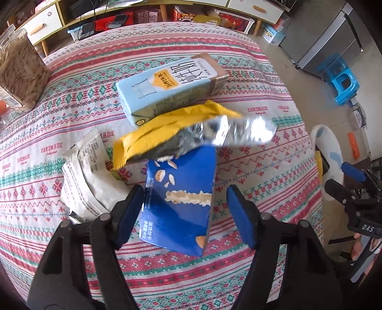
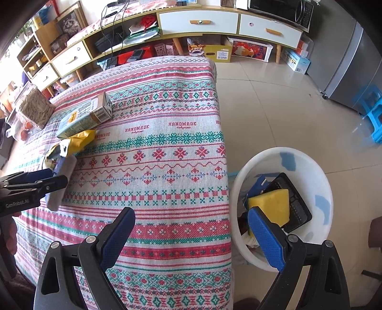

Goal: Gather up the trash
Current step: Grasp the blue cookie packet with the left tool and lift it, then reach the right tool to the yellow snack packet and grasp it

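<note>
A blue snack box (image 1: 181, 202) lies on the patterned tablecloth (image 1: 262, 167) between the jaws of my left gripper (image 1: 185, 190). The left pad meets the box's edge; a gap shows at the right pad. A yellow foil wrapper (image 1: 191, 133) overlaps the box's far end, with a pale blue milk carton (image 1: 172, 88) behind it and a white wrapper (image 1: 88, 178) to the left. My right gripper (image 2: 191, 212) is open and empty over the table's right edge, next to a white bin (image 2: 320, 181) on the floor that holds a yellow sponge (image 2: 272, 205) and a black tray (image 2: 298, 209).
A clear jar of pale sticks (image 1: 21, 71) stands at the table's far left. A blue stool (image 2: 372, 114) and a grey fridge (image 2: 346, 59) are on the right, beyond the bin. A low cabinet (image 2: 198, 21) with drawers runs behind the table.
</note>
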